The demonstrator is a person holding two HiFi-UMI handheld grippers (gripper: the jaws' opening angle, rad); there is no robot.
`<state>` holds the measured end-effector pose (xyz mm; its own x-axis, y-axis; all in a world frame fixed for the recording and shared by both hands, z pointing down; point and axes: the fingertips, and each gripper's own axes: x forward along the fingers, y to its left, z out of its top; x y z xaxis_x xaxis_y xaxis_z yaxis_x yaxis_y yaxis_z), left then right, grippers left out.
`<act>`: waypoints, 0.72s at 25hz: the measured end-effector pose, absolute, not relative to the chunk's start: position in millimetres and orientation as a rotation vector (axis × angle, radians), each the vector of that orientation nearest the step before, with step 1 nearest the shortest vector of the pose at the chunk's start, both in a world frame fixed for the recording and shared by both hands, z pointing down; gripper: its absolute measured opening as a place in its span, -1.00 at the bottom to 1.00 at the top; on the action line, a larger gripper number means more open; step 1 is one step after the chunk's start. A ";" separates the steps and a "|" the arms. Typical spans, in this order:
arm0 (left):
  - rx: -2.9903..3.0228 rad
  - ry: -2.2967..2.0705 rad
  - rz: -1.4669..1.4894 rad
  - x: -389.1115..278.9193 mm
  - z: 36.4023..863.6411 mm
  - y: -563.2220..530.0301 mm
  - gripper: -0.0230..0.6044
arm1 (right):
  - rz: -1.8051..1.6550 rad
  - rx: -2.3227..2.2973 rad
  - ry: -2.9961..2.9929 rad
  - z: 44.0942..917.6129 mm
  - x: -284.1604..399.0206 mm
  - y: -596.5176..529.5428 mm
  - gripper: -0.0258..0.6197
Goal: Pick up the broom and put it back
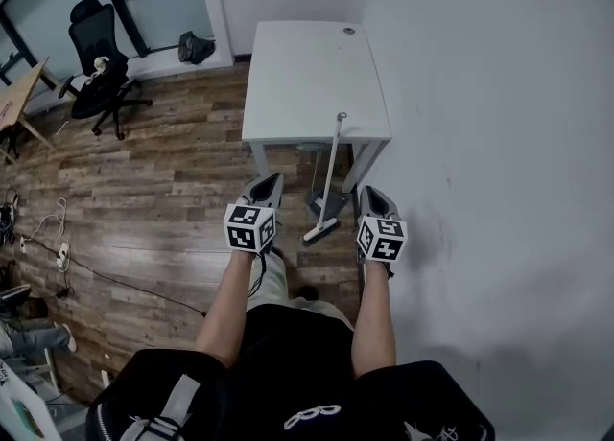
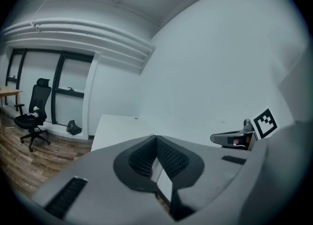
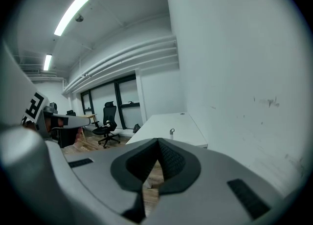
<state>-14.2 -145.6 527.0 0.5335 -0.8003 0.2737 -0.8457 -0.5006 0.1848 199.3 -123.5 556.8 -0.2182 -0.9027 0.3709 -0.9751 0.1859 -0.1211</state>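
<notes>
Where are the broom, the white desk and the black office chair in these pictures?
broom (image 1: 332, 169), head view, middle of its handle.
white desk (image 1: 307, 75), head view, bare tabletop.
black office chair (image 1: 93, 34), head view, its backrest.

There were two grippers: the left gripper (image 1: 267, 182) and the right gripper (image 1: 373, 194). There was one broom (image 1: 329, 171), one desk (image 1: 307, 65), one chair (image 1: 99, 75), one bag (image 1: 195, 47) and one table (image 1: 17, 99), cut off at the frame's edge. Possibly there was one dustpan (image 1: 319, 205); it was too dim to be sure.
</notes>
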 end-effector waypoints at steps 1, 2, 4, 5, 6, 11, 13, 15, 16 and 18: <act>2.484 -1.372 0.220 -15.1 525.9 -143.3 -0.86 | 0.489 1.811 -2.247 555.4 198.7 -122.2 -0.84; 2.487 -1.373 0.222 -16.1 525.1 -141.3 -0.86 | 0.488 1.812 -2.252 554.2 198.4 -121.2 -0.84; 2.492 -1.377 0.228 -18.5 524.1 -138.3 -0.86 | 0.489 1.815 -2.258 552.8 198.1 -119.8 -0.84; 2.493 -1.379 0.231 -19.8 523.6 -137.1 -0.86 | 0.489 1.815 -2.260 552.6 197.7 -119.2 -0.84; 2.494 -1.381 0.232 -21.0 523.1 -136.0 -0.86 | 0.488 1.813 -2.261 552.7 197.3 -118.7 -0.84; 2.498 -1.390 0.231 -26.6 518.8 -131.2 -0.86 | 0.488 1.799 -2.271 552.1 191.5 -114.9 -0.84; 2.496 -1.390 0.226 -28.6 518.2 -130.3 -0.86 | 0.484 1.793 -2.276 551.5 188.3 -114.1 -0.84; 2.498 -1.391 0.223 -29.2 517.1 -129.7 -0.86 | 0.479 1.789 -2.279 551.4 186.2 -113.6 -0.84; 2.500 -1.390 0.224 -29.6 516.1 -129.3 -0.86 | 0.478 1.788 -2.279 551.2 185.2 -113.4 -0.84; 2.505 -1.389 0.226 -30.2 514.6 -129.1 -0.86 | 0.477 1.788 -2.277 550.4 184.1 -113.6 -0.84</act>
